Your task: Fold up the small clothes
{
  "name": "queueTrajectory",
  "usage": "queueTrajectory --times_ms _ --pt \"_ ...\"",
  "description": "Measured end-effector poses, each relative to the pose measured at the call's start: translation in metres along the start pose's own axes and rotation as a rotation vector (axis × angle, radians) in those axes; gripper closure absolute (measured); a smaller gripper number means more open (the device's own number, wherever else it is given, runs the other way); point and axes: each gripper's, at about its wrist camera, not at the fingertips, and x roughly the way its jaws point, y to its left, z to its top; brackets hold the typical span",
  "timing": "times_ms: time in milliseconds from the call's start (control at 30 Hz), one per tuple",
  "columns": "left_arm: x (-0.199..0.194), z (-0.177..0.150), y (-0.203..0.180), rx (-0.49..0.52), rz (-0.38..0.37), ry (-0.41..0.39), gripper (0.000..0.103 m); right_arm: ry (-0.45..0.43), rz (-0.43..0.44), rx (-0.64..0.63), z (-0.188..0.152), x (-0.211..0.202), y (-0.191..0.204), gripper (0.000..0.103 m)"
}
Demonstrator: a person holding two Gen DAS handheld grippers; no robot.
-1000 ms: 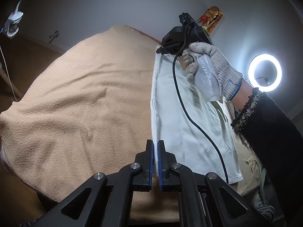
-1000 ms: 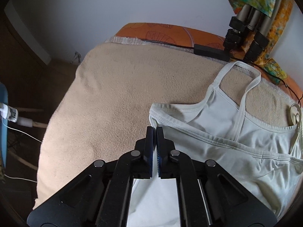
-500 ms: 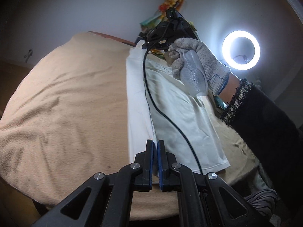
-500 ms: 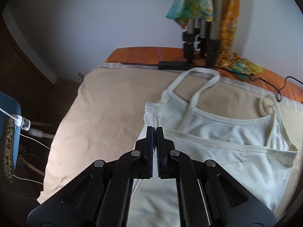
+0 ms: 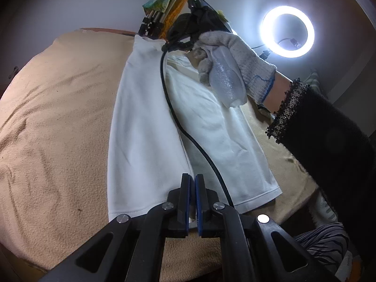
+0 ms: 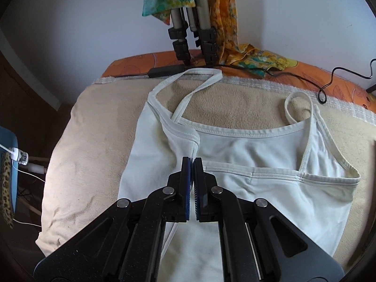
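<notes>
A white strappy camisole [image 5: 145, 127] lies on a beige blanket [image 5: 58, 117], its left side folded over toward the middle. My left gripper [image 5: 192, 183] is shut on the folded flap's hem edge near the bottom. My right gripper [image 6: 193, 164] is shut on the flap's top corner by the neckline of the camisole [image 6: 258, 155]. The right gripper also shows in the left wrist view [image 5: 178, 40], held by a gloved hand [image 5: 235, 54]. Two thin straps [image 6: 188, 91] lie on the blanket beyond the neckline.
A tripod [image 6: 192, 30] draped with coloured cloth stands at the head of the bed. A black cable [image 6: 305, 77] runs along the orange mattress edge [image 6: 131, 63]. A ring light [image 5: 287, 31] shines at the right. The right gripper's cable [image 5: 188, 136] hangs across the camisole.
Both grippers have carried the camisole's left edge rightward over the garment, so a wide folded flap now lies on it. Both stay shut.
</notes>
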Motion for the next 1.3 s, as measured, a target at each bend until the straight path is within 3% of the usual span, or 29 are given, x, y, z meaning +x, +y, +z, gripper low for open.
queueTrajectory --times_ms 167,233,300,367,400,500,533,733,833,1033,1167,1300 --pt "0.018 -0.001 -0.004 -0.004 -0.006 0.04 0.101 0.014 0.004 -0.003 0.0 0.015 0.001 0.099" --pt "0.02 -0.003 -0.003 -0.005 -0.005 0.052 0.092 0.012 0.024 -0.002 0.0 0.016 0.001 0.099" --pt "0.02 -0.005 -0.003 -0.003 0.004 0.048 0.073 -0.003 0.031 -0.002 0.0 0.01 0.0 0.099" --pt "0.016 -0.007 -0.006 0.018 0.027 0.034 0.071 -0.02 0.037 0.001 0.0 0.0 -0.003 0.097" --pt "0.015 -0.007 -0.008 0.03 0.035 0.026 0.069 -0.037 0.033 0.0 0.0 -0.008 -0.006 0.091" --pt "0.005 -0.011 -0.011 0.059 0.051 -0.001 0.068 -0.104 0.022 0.008 -0.003 -0.037 -0.015 0.059" --pt "0.001 -0.011 -0.013 0.068 0.054 -0.01 0.068 -0.128 0.025 0.011 -0.005 -0.048 -0.019 0.056" --pt "-0.017 -0.018 -0.028 0.161 0.102 -0.08 0.068 -0.222 0.042 0.009 -0.027 -0.119 -0.048 0.056" --pt "-0.019 -0.02 -0.032 0.159 0.092 -0.104 0.069 -0.26 0.06 0.024 -0.04 -0.153 -0.069 0.056" --pt "-0.009 -0.023 -0.051 0.182 0.072 -0.098 0.07 -0.315 0.044 0.062 -0.072 -0.211 -0.117 0.055" --pt "0.006 -0.03 -0.079 0.227 0.05 -0.083 0.07 -0.322 0.01 0.072 -0.092 -0.236 -0.15 0.055" --pt "0.03 -0.038 -0.115 0.29 0.008 -0.053 0.07 -0.311 0.041 0.089 -0.113 -0.251 -0.186 0.055"
